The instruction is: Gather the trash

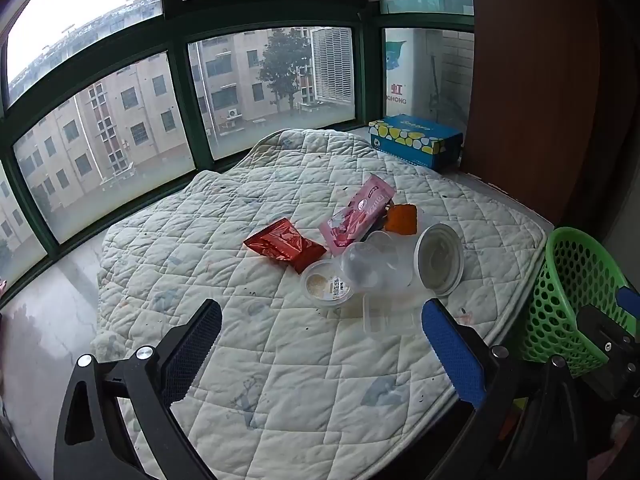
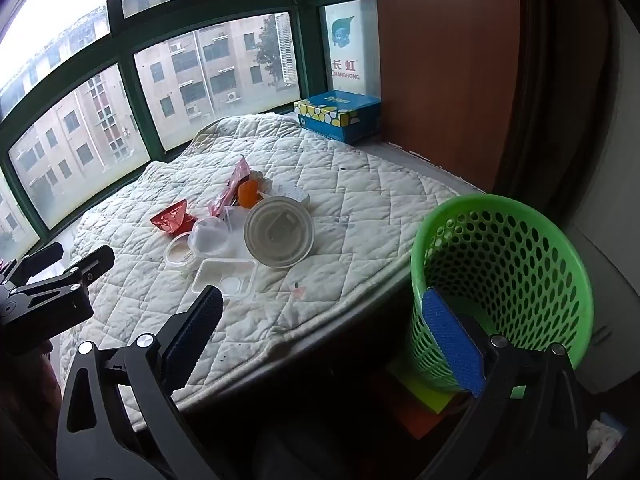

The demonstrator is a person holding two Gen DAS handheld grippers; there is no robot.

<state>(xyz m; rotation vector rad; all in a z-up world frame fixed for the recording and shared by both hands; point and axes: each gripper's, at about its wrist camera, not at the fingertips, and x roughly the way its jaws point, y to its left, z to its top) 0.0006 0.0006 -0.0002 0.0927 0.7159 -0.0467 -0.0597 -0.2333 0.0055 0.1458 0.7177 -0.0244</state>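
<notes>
You are starting the pickup with both claws wide open and empty, left claw (image 1: 322,326) hovering short of the wrappers and clear plastic tubs (image 1: 376,268) piled on the white quilted counter cover (image 1: 280,360), left of the green mesh wastebasket (image 2: 504,280), so next reach for the red foil wrapper (image 1: 284,244).

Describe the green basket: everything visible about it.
The green basket is a round, plastic-looking bin, its wall pierced all over with holes below a solid rim. It stands upright past the edge of the quilted pad, to the right of the trash pile. As far as the right wrist view shows, it is empty. The right gripper hovers open near it; whether they touch is unclear.
</notes>
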